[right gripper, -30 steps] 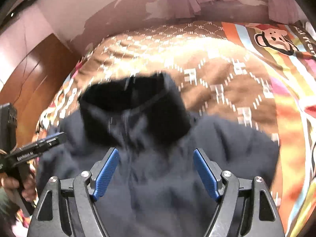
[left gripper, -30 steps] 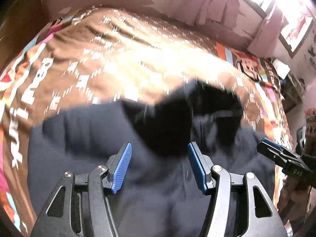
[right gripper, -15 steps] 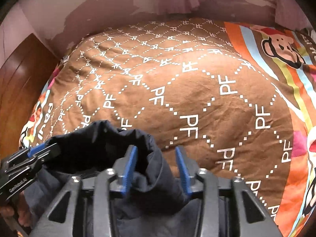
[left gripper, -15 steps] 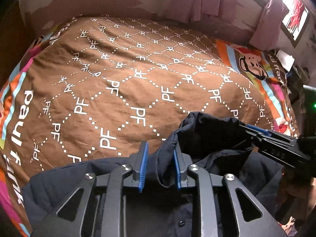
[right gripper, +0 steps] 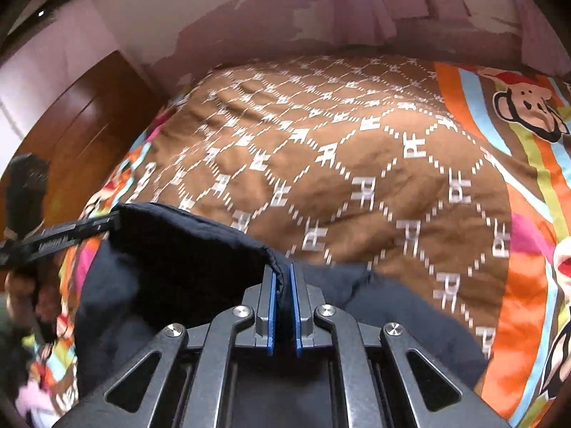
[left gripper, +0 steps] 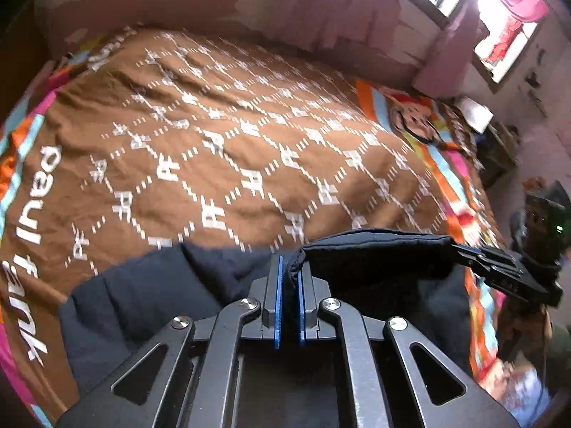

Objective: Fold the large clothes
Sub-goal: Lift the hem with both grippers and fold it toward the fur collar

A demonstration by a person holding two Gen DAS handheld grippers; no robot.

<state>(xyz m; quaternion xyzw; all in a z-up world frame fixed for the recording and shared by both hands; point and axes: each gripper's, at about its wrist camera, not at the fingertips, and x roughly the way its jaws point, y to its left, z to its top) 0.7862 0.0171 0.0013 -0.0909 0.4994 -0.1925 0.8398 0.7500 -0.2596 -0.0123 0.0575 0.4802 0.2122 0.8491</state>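
Jacket [left gripper: 150,306], dark navy and padded, is spread at the near edge of a bed covered by a brown patterned bedspread [left gripper: 232,164]; most of it lies flat below the grippers, while one edge, apparently the hood or collar rim, is lifted off the bed. Left gripper [left gripper: 288,285] is clamped on one end of that raised edge, fabric bunched between the blue pads, the jaws having just been closing onto it. Right gripper [right gripper: 282,287] is clamped on the other end in the same way, its jaws also having just been closing with cloth between them. Between the two pinch points the edge is seen pulled into a fairly straight, taut band. Material is judged soft, limp and puffy, light for its bulk, with a smooth shell that may slip under thin pads; nothing fragile is expected. Body of the garment is likely to drag and sag when carried, so both holds should be kept level and moved together. Best holds are judged to be seams, hems or doubled edges like this one, where several layers are caught at once, not a single layer of shell.
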